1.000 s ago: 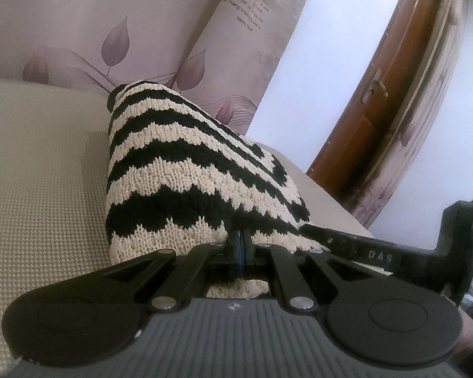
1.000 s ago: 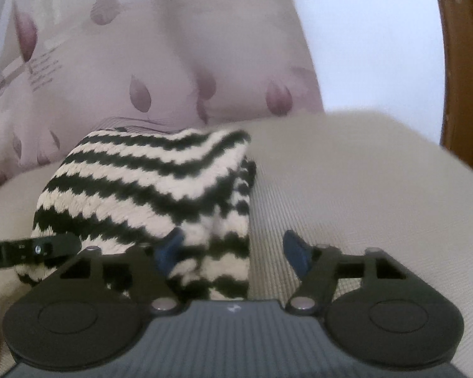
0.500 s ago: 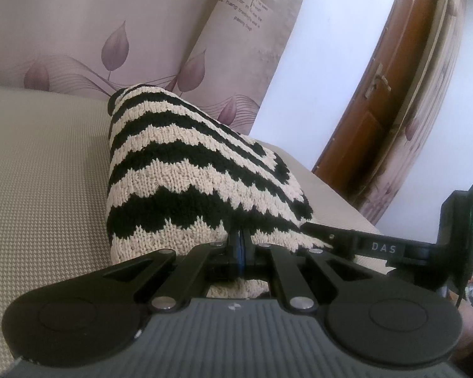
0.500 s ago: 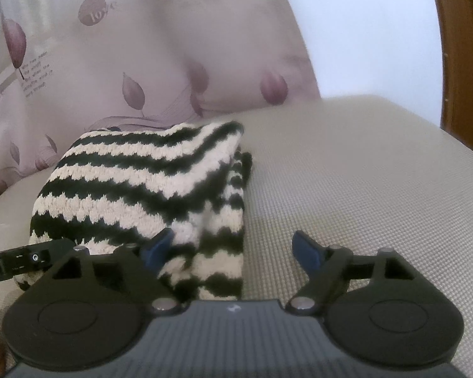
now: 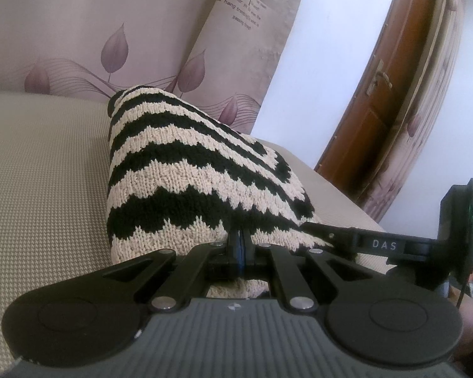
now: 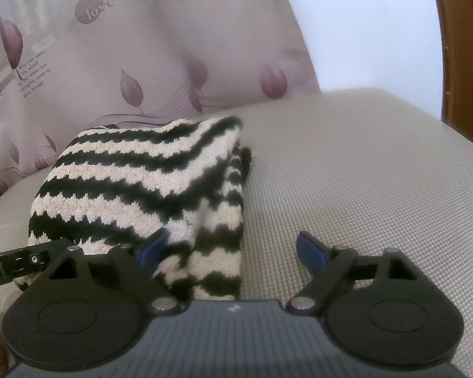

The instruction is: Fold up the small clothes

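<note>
Left-wrist and right-wrist views of a knitted garment [image 5: 186, 170] in black and cream zigzag stripes, lying folded on a beige woven cushion [image 5: 41, 170]. The garment's near edge is raised off the cushion and pinched in the left gripper [image 5: 240, 245], whose two blue-padded fingers are pressed together on the knit. In the right-wrist view the same garment [image 6: 142, 182] lies left of centre, with the folded layers visible along its right side. The right gripper [image 6: 231, 249] has its jaws spread wide and holds nothing; its left finger pad [image 6: 151, 247] lies against the knit, while the right pad [image 6: 310, 250] is over bare cushion [image 6: 362, 173]. Behind the garment stand pillows [image 5: 78, 31] printed with mauve leaves; a brown wooden door [image 5: 391, 88] is at the right
</note>
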